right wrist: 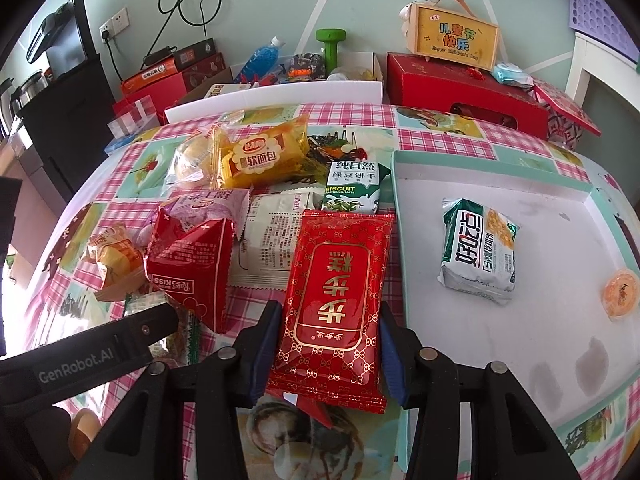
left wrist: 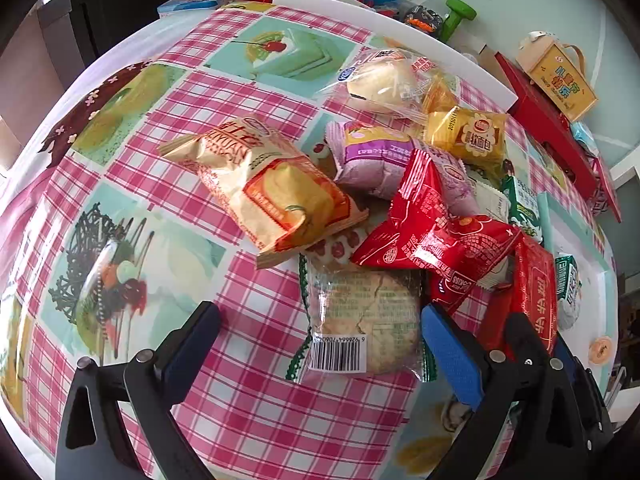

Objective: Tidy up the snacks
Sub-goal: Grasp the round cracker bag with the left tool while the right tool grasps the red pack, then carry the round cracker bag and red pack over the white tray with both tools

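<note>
Right, my right gripper (right wrist: 326,354) is clamped narrow on the flat red cake pack (right wrist: 334,300), pads on its two long edges, near the desk's front edge. Gripping across the width keeps the pack level, and it sits just left of the white tray (right wrist: 500,360), so I read this as the pick for a short carry into it. The tray on the desk's right side already holds the green-white nut pack (right wrist: 478,250) and an orange jelly cup (right wrist: 620,292) by its right rim, well apart.

My left gripper (left wrist: 320,340) is wide and empty, straddling the clear-wrapped biscuit (left wrist: 364,316) without touching. Probably staged for the next pick.

The rest is heaped mid-desk: yellow bread pack (right wrist: 260,156), green biscuit pack (right wrist: 352,188), crumpled red bag (right wrist: 192,256).

Hard to tell:
- the cake pack's near end curls under, so pad contact depth is unclear
- the white sachet (right wrist: 272,240) is half covered by the heap
- the tray's near rim is cut off behind my fingers
</note>
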Demonstrator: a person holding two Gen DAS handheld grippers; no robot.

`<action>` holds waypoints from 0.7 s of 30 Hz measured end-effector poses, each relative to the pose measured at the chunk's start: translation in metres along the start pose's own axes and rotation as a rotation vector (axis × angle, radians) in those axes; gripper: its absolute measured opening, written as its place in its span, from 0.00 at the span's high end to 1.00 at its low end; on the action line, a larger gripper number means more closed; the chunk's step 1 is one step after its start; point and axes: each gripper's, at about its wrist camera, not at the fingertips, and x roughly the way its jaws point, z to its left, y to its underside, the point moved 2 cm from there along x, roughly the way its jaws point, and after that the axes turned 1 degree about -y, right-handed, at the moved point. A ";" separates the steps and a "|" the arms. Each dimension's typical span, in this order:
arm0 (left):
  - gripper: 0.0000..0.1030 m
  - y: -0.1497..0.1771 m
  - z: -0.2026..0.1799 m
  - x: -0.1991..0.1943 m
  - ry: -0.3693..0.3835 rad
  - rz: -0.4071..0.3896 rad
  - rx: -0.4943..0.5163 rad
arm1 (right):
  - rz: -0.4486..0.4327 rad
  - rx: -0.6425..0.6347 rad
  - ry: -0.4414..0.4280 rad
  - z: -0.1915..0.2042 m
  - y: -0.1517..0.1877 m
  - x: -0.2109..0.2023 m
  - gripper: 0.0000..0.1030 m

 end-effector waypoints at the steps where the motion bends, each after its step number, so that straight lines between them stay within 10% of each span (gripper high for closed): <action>1: 0.03 -0.001 0.000 0.001 -0.008 0.000 0.005 | 0.000 0.001 -0.001 0.000 0.000 0.000 0.52; 10: 0.04 0.000 0.019 -0.006 -0.039 -0.001 -0.009 | 0.000 0.005 -0.004 0.000 0.000 0.000 0.52; 15: 0.36 0.002 0.000 -0.010 -0.025 -0.017 0.072 | 0.000 0.005 -0.005 -0.001 0.000 0.000 0.52; 21: 0.46 -0.001 -0.007 -0.010 -0.008 -0.025 0.085 | -0.002 0.006 -0.008 -0.001 -0.001 -0.001 0.53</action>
